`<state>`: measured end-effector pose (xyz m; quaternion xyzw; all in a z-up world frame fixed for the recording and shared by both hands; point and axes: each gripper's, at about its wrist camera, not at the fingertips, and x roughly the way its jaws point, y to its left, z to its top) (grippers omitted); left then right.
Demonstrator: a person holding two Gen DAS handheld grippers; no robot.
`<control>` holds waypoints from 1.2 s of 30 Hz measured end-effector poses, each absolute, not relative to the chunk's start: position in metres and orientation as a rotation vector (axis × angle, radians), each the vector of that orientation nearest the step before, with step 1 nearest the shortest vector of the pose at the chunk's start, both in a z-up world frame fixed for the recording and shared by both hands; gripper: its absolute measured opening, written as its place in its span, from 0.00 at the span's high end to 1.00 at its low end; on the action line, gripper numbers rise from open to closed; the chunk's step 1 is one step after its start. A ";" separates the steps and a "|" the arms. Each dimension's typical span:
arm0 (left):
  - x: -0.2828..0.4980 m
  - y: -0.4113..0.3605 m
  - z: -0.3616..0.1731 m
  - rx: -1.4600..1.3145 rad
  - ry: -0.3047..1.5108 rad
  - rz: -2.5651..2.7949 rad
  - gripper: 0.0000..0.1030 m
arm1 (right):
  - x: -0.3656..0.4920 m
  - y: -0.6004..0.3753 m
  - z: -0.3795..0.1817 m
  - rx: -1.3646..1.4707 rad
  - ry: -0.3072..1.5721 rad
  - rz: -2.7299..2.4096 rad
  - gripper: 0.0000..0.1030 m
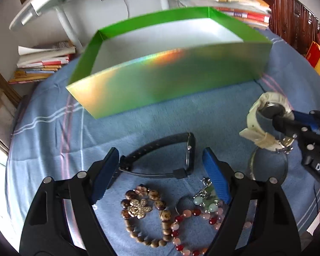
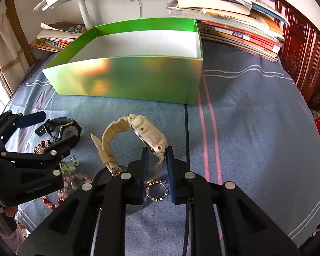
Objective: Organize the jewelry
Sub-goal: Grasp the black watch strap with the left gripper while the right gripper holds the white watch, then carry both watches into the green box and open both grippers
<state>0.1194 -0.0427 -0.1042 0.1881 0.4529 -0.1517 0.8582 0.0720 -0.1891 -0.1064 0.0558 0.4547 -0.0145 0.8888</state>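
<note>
A green open box [image 1: 170, 79] [image 2: 130, 79] stands on the blue cloth, its inside white. My right gripper [image 2: 156, 151] is shut on a cream white watch [image 2: 147, 135] and holds it just above the cloth; it also shows in the left wrist view [image 1: 264, 117]. My left gripper [image 1: 161, 157] is open around a black watch [image 1: 160, 155] lying on the cloth, which also shows in the right wrist view [image 2: 64, 128]. A brown bead bracelet [image 1: 147, 211], a red and pink bead bracelet [image 1: 187, 219] and a pale green charm [image 1: 204, 198] lie below the left fingers.
A sparkly ring [image 2: 156, 191] and a thin bangle [image 1: 266, 166] lie on the cloth under the white watch. Stacks of books [image 2: 234, 27] [image 1: 42, 61] sit behind the box. A white table leg [image 2: 84, 10] and dark wooden furniture [image 2: 305, 59] border the cloth.
</note>
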 end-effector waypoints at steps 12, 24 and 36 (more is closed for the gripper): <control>0.134 -0.014 -0.089 0.258 0.951 -0.319 0.92 | 0.070 -0.186 -0.103 0.101 0.925 -0.022 0.84; 0.117 -0.002 -0.040 0.196 0.828 -0.356 0.92 | 0.075 -0.180 -0.078 0.069 0.872 -0.016 0.84; 0.201 -0.034 0.014 0.179 0.719 -0.321 0.92 | 0.161 -0.202 -0.014 0.062 0.721 -0.089 0.84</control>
